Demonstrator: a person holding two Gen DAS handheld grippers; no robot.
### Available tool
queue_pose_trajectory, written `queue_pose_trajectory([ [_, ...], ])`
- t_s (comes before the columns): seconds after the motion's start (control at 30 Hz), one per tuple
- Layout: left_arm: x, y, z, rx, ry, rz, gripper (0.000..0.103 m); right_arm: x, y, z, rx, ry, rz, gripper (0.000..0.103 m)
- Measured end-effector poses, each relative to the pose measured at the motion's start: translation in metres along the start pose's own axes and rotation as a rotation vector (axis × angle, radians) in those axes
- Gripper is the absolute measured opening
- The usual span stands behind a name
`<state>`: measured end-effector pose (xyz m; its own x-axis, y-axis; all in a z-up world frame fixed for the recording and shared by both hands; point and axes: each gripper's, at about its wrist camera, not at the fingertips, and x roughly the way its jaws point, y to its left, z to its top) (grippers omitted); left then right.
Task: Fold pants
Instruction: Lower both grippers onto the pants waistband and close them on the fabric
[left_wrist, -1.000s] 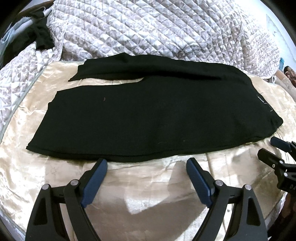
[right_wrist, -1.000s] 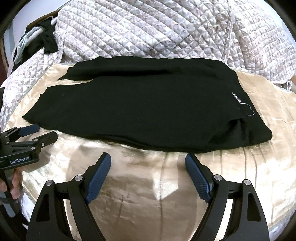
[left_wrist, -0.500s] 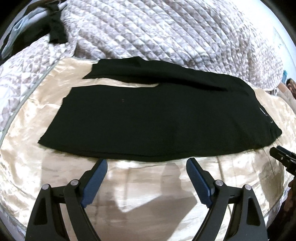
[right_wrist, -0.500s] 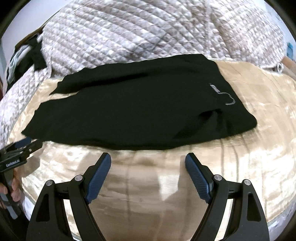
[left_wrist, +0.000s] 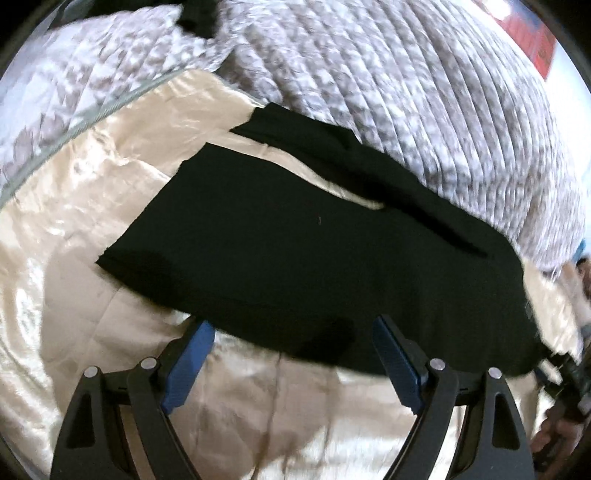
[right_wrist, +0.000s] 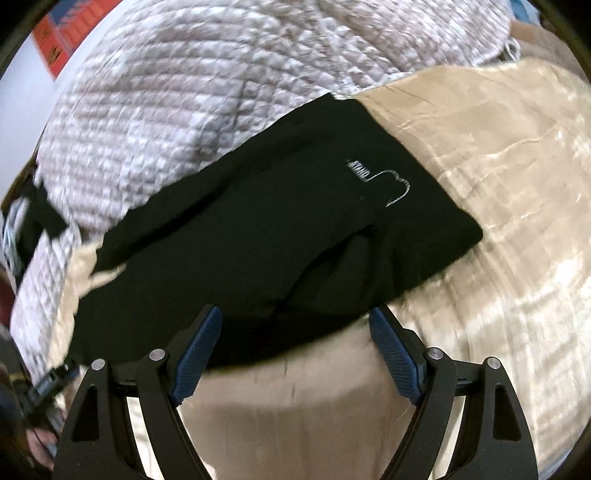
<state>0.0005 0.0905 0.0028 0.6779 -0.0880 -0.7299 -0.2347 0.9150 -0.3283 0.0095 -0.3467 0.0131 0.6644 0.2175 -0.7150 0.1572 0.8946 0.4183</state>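
Left gripper (left_wrist: 293, 338) spread wide, empty; right gripper (right_wrist: 295, 328) spread wide too. Black pants (left_wrist: 295, 258) lie flat on the satin sheet (left_wrist: 92, 229), hem edge right at both sets of fingertips.

Left gripper (left_wrist: 293, 334) and right gripper (right_wrist: 295, 325): black frames; blue textured pads; silver screws.

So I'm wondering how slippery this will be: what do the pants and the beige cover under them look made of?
The pants look like a matte black knit, perhaps jersey: no shine, soft folds, a small white print. The beige cover looks like satin or a similar glossy fabric: bright highlights along its wrinkles. Likely slick, but the fibres cannot be told.
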Motion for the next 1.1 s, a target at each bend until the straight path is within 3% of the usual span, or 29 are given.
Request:
queue_pose_trajectory([
  [0.07,0.002,0.005,0.004,-0.048,-0.011,-0.019,0.087,0.006,-0.009,0.007,0.050,-0.013,0.014,0.082],
  [0.17,0.005,0.013,0.010,-0.107,-0.033,-0.011,0.077,0.012,-0.019,0.017,0.119,-0.024,0.037,0.078],
  [0.23,0.009,0.016,0.014,-0.127,-0.046,0.005,0.070,0.012,-0.021,0.020,0.133,-0.038,0.026,0.066],
  [0.27,0.010,0.017,0.016,-0.130,-0.052,0.020,0.063,0.013,-0.023,0.021,0.146,-0.045,0.019,0.062],
  [0.33,0.012,0.019,0.019,-0.135,-0.062,0.047,0.053,0.014,-0.028,0.021,0.176,-0.052,0.007,0.043],
  [0.5,0.015,0.032,0.026,-0.198,-0.071,0.089,0.010,0.015,-0.037,0.025,0.215,-0.062,0.008,0.025],
  [0.63,0.014,0.033,0.028,-0.201,-0.069,0.086,0.004,0.017,-0.041,0.026,0.248,-0.054,0.039,0.006],
  [0.9,-0.033,0.016,0.030,-0.154,-0.130,0.023,0.004,-0.018,-0.035,0.030,0.283,-0.094,0.133,0.004],
  [1.1,-0.076,0.017,0.013,-0.120,-0.138,-0.012,0.004,-0.059,-0.038,0.022,0.295,-0.112,0.170,0.003],
])
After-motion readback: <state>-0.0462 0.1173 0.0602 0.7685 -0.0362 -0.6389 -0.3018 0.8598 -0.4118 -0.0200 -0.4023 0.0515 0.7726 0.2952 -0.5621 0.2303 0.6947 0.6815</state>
